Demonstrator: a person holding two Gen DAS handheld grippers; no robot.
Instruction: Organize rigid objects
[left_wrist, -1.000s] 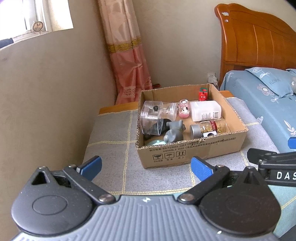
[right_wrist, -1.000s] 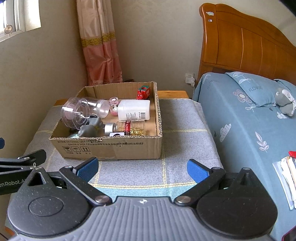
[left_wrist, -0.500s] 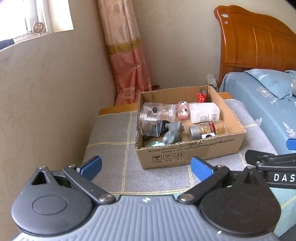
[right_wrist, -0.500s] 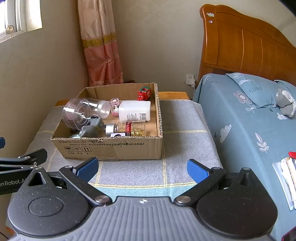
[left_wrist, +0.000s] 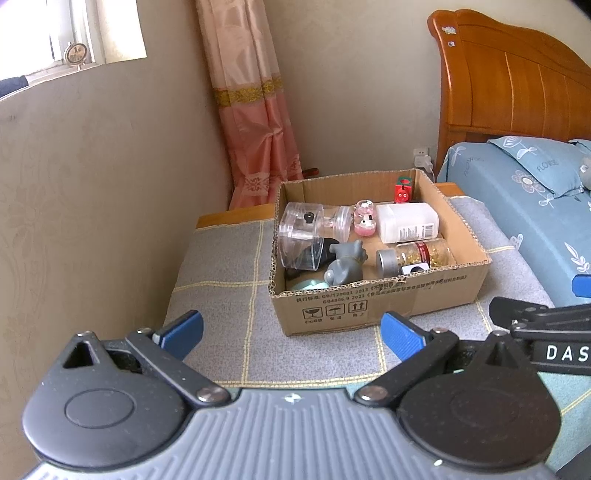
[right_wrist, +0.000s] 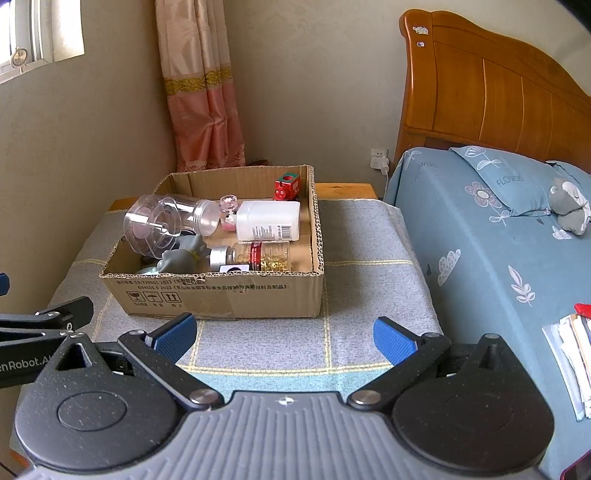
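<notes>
An open cardboard box (left_wrist: 376, 306) (right_wrist: 221, 295) stands on a grey checked cloth. Inside lie a clear plastic jar (left_wrist: 301, 236) (right_wrist: 162, 225), a white bottle (left_wrist: 406, 222) (right_wrist: 267, 220), a glass jar of golden bits with a silver lid (left_wrist: 417, 255) (right_wrist: 255, 255), a grey animal figure (left_wrist: 345, 267) (right_wrist: 181, 256), a pink snow globe (left_wrist: 365, 218) and a red toy train (left_wrist: 402, 190) (right_wrist: 286, 187). My left gripper (left_wrist: 291, 334) and right gripper (right_wrist: 284, 336) hover open and empty in front of the box, well short of it.
A wall runs close along the left side, with a pink curtain (left_wrist: 255, 110) in the corner. A bed with a blue cover (right_wrist: 498, 240) and a wooden headboard (right_wrist: 491, 85) borders the cloth on the right. Papers (right_wrist: 569, 354) lie on the bed.
Both grippers have drawn back slightly from the box, so it looks a little smaller and farther. Both stay open and nothing in the box has moved.
</notes>
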